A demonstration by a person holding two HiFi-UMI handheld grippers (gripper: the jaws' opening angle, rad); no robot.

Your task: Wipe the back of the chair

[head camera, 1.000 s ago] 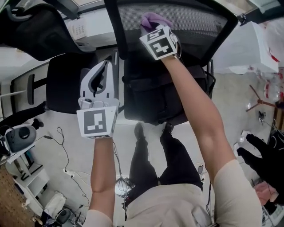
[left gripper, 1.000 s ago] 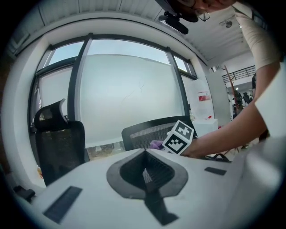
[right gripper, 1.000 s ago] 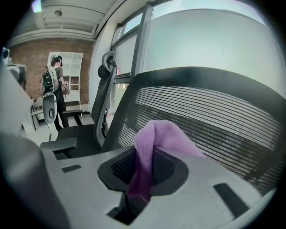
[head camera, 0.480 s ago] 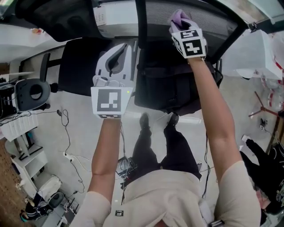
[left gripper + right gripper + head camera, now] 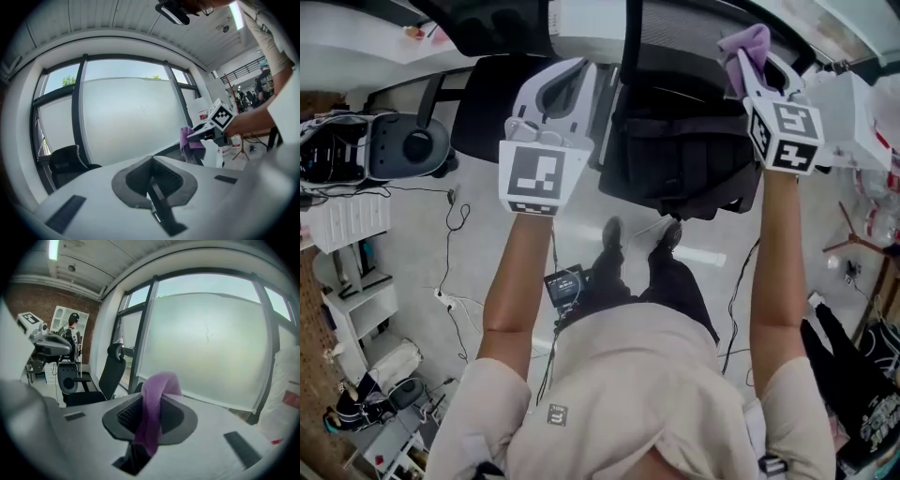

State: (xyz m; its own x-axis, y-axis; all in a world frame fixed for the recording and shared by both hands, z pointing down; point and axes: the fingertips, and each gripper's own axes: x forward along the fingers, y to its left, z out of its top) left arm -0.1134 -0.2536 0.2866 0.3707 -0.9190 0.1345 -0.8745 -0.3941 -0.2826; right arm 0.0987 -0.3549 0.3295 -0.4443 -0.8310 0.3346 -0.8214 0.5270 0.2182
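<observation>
The chair's black mesh back runs along the top of the head view, with its dark seat below it. My right gripper is by the back's right edge, shut on a purple cloth. In the right gripper view the cloth hangs out of the jaws before a frosted window; whether it touches the chair cannot be told. My left gripper is held up left of the seat, jaws together with nothing in them. The left gripper view shows the right gripper and the cloth in the air.
A second black chair stands left of the wiped one, with a grey machine farther left. Cables and white shelves are on the floor at left. A white bag is at right. A person stands far off.
The right gripper with the cloth has moved right along the chair back to its right edge. The left gripper has shifted right and upward. The head view has swung to the right.
</observation>
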